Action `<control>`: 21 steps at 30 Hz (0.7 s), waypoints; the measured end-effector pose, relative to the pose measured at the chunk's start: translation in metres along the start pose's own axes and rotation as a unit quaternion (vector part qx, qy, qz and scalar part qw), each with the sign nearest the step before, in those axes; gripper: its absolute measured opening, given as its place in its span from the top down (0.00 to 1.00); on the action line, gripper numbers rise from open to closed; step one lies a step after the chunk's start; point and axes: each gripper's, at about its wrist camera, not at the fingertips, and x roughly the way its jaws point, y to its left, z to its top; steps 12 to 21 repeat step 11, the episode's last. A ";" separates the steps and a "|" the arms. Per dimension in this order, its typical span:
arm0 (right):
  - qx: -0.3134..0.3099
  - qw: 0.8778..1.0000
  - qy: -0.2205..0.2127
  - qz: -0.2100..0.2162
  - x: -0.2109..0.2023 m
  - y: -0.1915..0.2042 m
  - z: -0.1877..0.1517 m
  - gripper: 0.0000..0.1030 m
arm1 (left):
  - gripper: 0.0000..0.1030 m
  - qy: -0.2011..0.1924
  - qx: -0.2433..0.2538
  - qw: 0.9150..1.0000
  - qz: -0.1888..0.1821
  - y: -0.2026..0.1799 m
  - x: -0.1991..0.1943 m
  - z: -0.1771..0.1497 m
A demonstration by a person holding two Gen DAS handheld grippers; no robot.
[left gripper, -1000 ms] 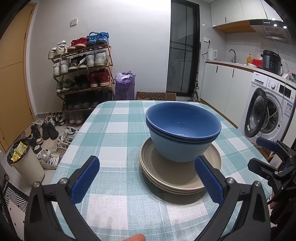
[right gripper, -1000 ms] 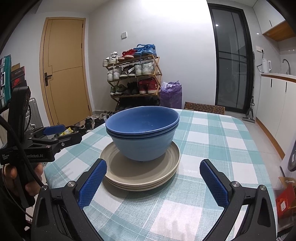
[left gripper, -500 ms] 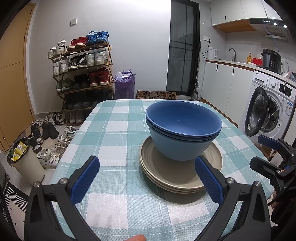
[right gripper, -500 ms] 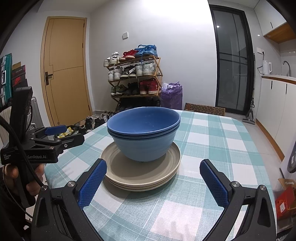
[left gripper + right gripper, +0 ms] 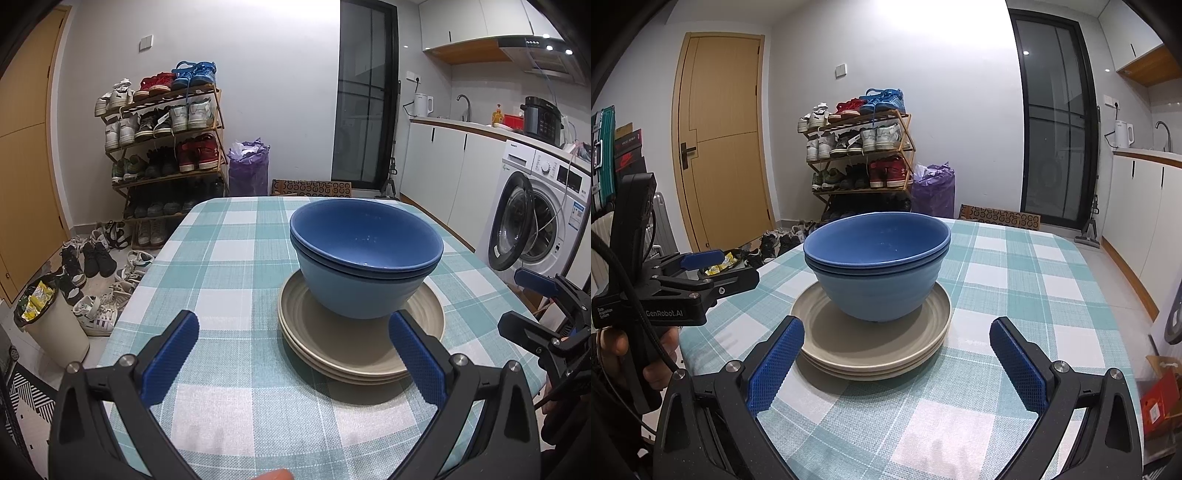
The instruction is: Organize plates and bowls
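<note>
Pulling back slowly is best, since both the left hand-held gripper [image 5: 293, 341] and right hand-held gripper [image 5: 895, 349] are wide open and empty, with the blue bowls [image 5: 877, 269] sitting on the plates [image 5: 871, 334] just ahead.

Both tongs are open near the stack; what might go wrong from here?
1. The nested blue bowls sit toward one side of the beige plates, so a nudge might slide them.
2. The stack lies near the table edge by the right tongs; a push could tip it off.
</note>
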 end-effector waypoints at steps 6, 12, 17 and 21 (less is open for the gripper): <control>0.000 1.000 -0.001 0.000 0.000 0.000 0.000 0.01 | 0.00 0.000 -0.001 1.000 -0.002 0.000 0.001 -0.001; -0.001 1.000 0.000 0.000 0.000 0.000 0.000 0.01 | 0.00 -0.002 0.003 1.000 -0.005 -0.002 0.001 -0.003; -0.001 1.000 0.000 0.000 0.000 0.000 0.000 0.01 | 0.00 -0.002 0.003 1.000 -0.005 -0.002 0.001 -0.003; -0.001 1.000 0.000 0.000 0.000 0.000 0.000 0.01 | 0.00 -0.002 0.003 1.000 -0.005 -0.002 0.001 -0.003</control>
